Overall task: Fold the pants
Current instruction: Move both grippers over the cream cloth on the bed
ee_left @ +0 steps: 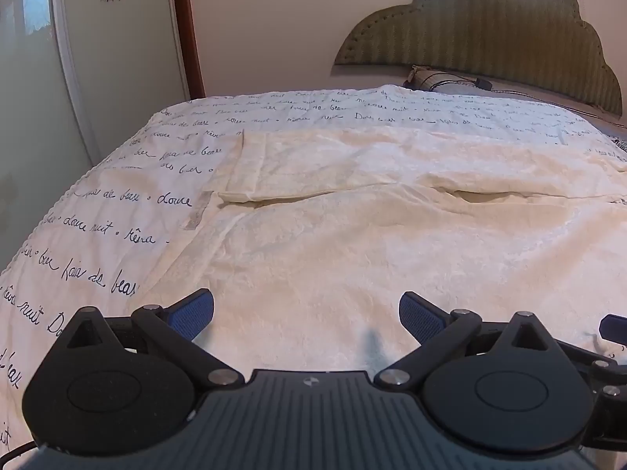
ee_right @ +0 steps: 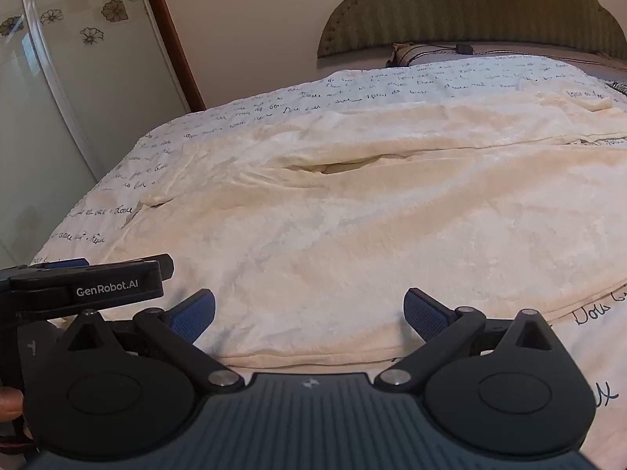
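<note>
Left wrist view: your left hand-held gripper [ee_left: 306, 315] is spread wide, blue pads [ee_left: 194, 313] well apart, nothing pinched between them. It hovers over the near part of the cream pants [ee_left: 352, 243], which lie flat across the bed [ee_left: 98, 231]; whether the pads brush the fabric you cannot tell from here. One leg runs across the far side, the other lies nearer you, with a dark gap between them. The bedspread underneath is white with dark handwritten script. At the right edge, a dark tip of your other tool pokes in. Farther off, a green padded headboard [ee_left: 490, 27] stands against the wall, with a striped pillow [ee_left: 435, 78] at its foot, and a glass door [ee_left: 35, 78] on the left.

Right wrist view: your right hand-held gripper [ee_right: 309, 313] is just as wide open and empty, poised above the near hem edge of the pants [ee_right: 352, 227]. The left hand-held gripper [ee_right: 117, 278] sits close beside it at the left, seen side-on with its white lettering, over the same cloth. A bit of your hand [ee_right: 9, 403] shows at the lower left edge. Nothing lies on the pants between the two tools.
</note>
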